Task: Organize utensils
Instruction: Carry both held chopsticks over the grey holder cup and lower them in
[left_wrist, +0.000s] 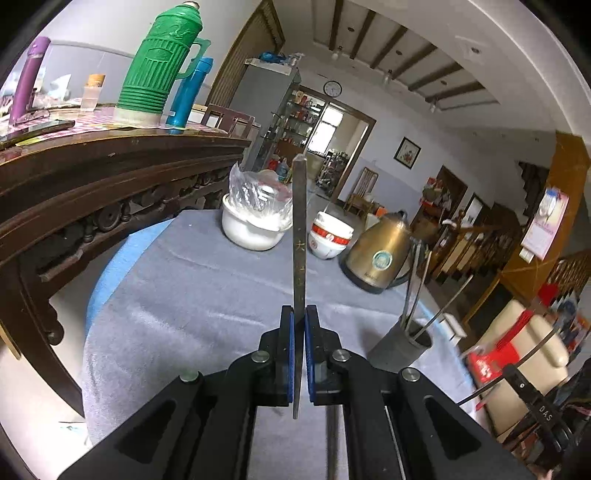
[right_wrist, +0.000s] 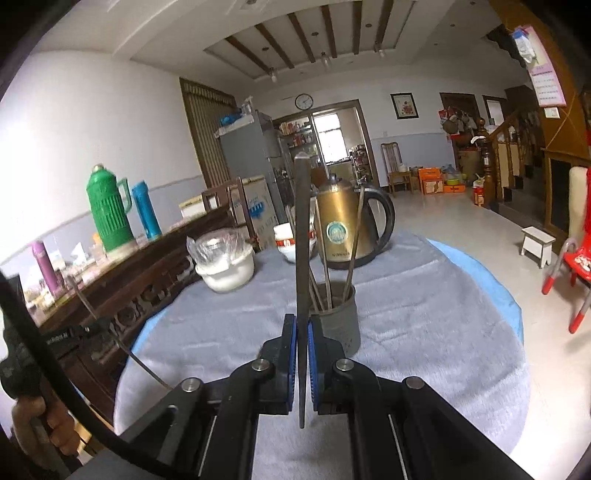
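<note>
Left gripper (left_wrist: 299, 325) jaws are clenching a flat metal utensil (left_wrist: 299, 229); right gripper (right_wrist: 302, 332) is pinching another utensil (right_wrist: 303, 236). The grey holder (right_wrist: 338, 317) is standing at twelve o'clock; misaiming could be toppling it.

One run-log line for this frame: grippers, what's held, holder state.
left gripper: shut on flat metal utensil | right gripper: shut on dark flat metal utensil | grey cylindrical utensil holder: upright on grey cloth, several utensils inside

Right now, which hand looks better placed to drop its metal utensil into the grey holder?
Probably the right gripper: the grey holder sits directly ahead of it, while it lies off to the side of the left gripper.
</note>
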